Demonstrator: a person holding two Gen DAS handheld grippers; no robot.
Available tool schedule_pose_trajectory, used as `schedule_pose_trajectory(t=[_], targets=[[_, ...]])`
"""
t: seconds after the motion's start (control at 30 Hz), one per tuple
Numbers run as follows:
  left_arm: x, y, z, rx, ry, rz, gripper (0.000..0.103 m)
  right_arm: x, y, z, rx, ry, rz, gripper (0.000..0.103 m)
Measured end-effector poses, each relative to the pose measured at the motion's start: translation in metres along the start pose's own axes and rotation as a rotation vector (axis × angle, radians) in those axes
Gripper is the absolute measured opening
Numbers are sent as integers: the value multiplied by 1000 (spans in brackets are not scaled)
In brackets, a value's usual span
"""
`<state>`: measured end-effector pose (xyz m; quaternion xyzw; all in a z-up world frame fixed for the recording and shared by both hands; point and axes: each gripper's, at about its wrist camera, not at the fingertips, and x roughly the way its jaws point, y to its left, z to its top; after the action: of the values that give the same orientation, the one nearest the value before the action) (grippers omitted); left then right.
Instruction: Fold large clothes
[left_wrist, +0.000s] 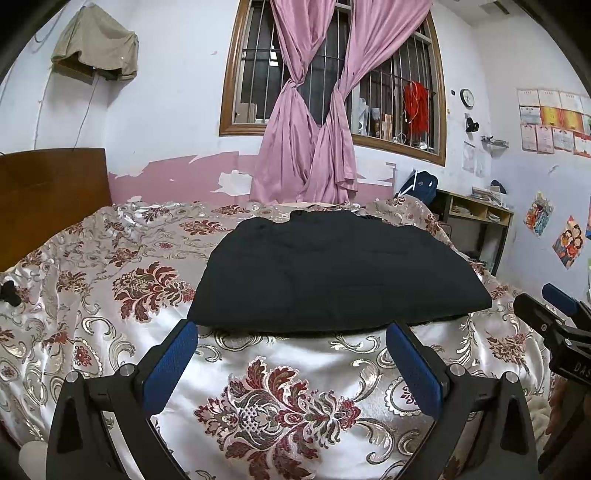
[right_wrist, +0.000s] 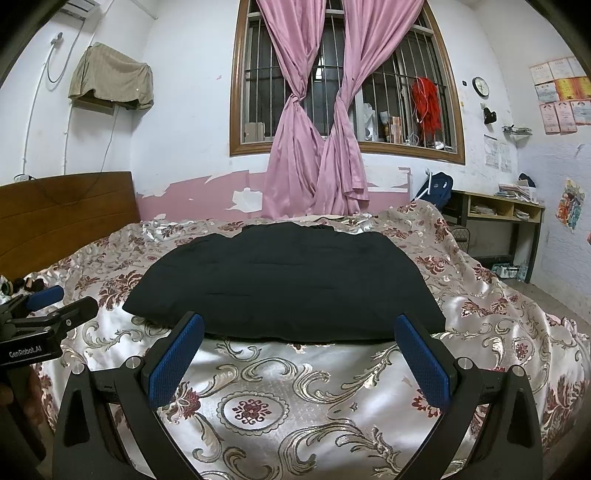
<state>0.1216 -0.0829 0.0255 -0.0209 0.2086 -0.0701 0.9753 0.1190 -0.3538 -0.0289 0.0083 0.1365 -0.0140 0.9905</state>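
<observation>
The bed (left_wrist: 110, 280), under its slippery floral satin cover, carries everything here. A black garment (left_wrist: 332, 273) lies flat across the middle of it, its hem toward the near edge and its collar toward the window side, looking already folded in at the sides. The left gripper (left_wrist: 291, 365) and right gripper (right_wrist: 299, 354) hang just short of that hem, both spread wide and holding nothing. I'd worry the satin slides or gets pinched along with the cloth, or that uneven lifts skew the fold.
</observation>
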Motion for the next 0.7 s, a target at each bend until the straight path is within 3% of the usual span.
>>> schedule_pose_trajectory(t=[0.7], targets=[[-2, -3, 1, 1, -10, 5, 103, 0, 1, 0, 1, 2, 1, 101]])
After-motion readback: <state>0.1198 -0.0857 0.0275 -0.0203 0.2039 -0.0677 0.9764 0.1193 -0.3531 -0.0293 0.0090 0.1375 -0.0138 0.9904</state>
